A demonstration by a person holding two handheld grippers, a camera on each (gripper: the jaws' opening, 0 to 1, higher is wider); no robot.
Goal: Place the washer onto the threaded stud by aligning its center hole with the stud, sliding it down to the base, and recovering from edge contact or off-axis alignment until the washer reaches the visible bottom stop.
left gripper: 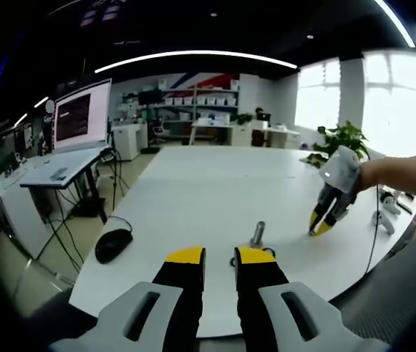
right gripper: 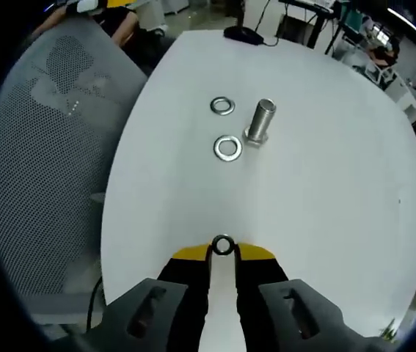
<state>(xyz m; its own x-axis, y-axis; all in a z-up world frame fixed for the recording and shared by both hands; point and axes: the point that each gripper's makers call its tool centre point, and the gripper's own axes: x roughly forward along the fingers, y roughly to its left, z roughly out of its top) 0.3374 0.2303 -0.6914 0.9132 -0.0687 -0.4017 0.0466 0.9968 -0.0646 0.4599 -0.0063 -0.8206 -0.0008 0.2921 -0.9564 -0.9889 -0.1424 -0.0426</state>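
Note:
A short threaded steel stud (right gripper: 261, 121) stands upright on its wide base on the white table (right gripper: 325, 191). Two loose washers lie flat beside it, one (right gripper: 227, 148) close to its base and one (right gripper: 223, 106) a little further off. My right gripper (right gripper: 223, 248) is shut on a third washer (right gripper: 223, 246), pinched on edge between its yellow tips, well short of the stud. In the left gripper view the stud (left gripper: 257, 234) rises just beyond my left gripper (left gripper: 220, 257), which stands open with nothing in it. The right gripper (left gripper: 319, 229) hangs to the stud's right, tips down near the tabletop.
A grey mesh chair (right gripper: 53, 147) stands against the table edge. A black mouse (left gripper: 114, 244) with its cable lies near the table's rim. A side desk with a lit screen (left gripper: 81, 116) stands beyond. A person's forearm (left gripper: 406, 174) holds the right gripper.

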